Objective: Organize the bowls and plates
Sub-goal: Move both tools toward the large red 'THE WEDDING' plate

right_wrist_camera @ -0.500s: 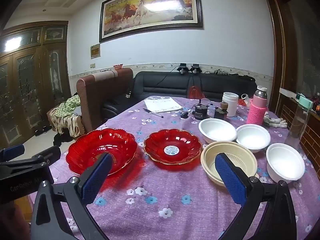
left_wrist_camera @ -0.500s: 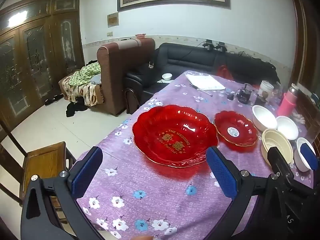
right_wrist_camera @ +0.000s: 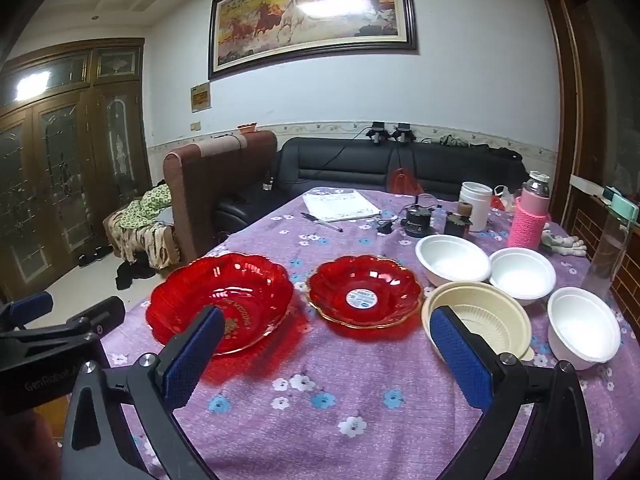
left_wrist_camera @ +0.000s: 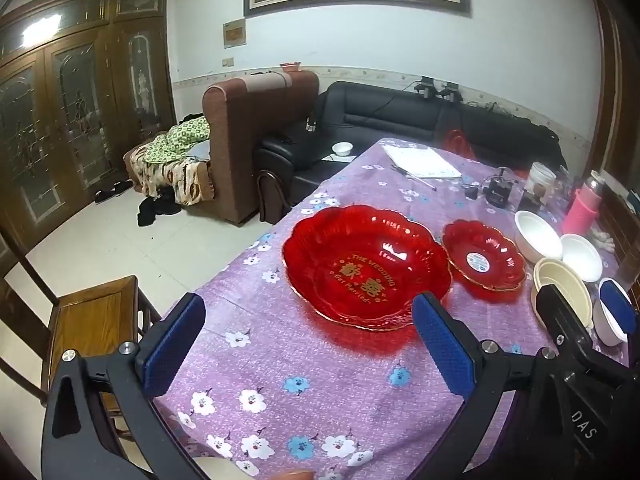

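On the purple floral worktop point(right_wrist_camera: 320, 420) sit red plates; both hand-held grippers gape, released; only the right view shows the horse painting point(right_wrist_camera: 312, 16) whole.

- Bare cloth on the desk point(right_wrist_camera: 320, 412) lies open before both red plates.
- White bowls point(right_wrist_camera: 520, 276) crowd the cream bowl point(right_wrist_camera: 480, 320), blocking its far side.

On the worktop point(right_wrist_camera: 320, 420), right wrist view: large plate point(right_wrist_camera: 220, 300) left of centre, small plate point(right_wrist_camera: 364, 296) just to its right. Ribbed bowl point(right_wrist_camera: 480, 316) right of that. Three plain bowls at frame right: two point(right_wrist_camera: 452, 260) point(right_wrist_camera: 522, 274) behind the ribbed bowl, one point(right_wrist_camera: 582, 326) beside it. Notepad point(right_wrist_camera: 340, 205) upper centre, behind the plates.
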Motion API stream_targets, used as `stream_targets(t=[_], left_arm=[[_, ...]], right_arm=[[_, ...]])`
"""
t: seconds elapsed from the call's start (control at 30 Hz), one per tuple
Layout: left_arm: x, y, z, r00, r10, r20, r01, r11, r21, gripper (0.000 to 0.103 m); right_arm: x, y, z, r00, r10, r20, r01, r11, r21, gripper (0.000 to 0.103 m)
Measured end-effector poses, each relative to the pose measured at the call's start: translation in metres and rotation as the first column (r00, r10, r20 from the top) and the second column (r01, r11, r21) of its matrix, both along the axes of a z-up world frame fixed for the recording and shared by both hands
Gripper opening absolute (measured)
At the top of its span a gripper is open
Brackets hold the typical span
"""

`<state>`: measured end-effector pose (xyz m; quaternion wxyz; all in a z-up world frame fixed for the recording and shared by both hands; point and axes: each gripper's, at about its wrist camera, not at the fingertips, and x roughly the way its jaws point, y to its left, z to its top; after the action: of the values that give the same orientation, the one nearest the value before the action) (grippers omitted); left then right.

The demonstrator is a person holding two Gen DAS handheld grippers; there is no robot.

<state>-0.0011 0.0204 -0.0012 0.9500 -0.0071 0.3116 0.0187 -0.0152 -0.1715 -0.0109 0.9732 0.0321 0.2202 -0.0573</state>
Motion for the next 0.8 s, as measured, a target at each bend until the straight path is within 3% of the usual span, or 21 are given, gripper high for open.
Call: stream_targets(t=[0.8], left_arm=[[0.006, 0.009, -0.009, 1.000, 0.009, -0.024, -0.009, 1.000, 0.003, 0.103]], right_arm=[[0.012, 0.001, -0.008, 0.999, 0.024, -0.045, -0.021, 0.997, 0.078, 0.103]])
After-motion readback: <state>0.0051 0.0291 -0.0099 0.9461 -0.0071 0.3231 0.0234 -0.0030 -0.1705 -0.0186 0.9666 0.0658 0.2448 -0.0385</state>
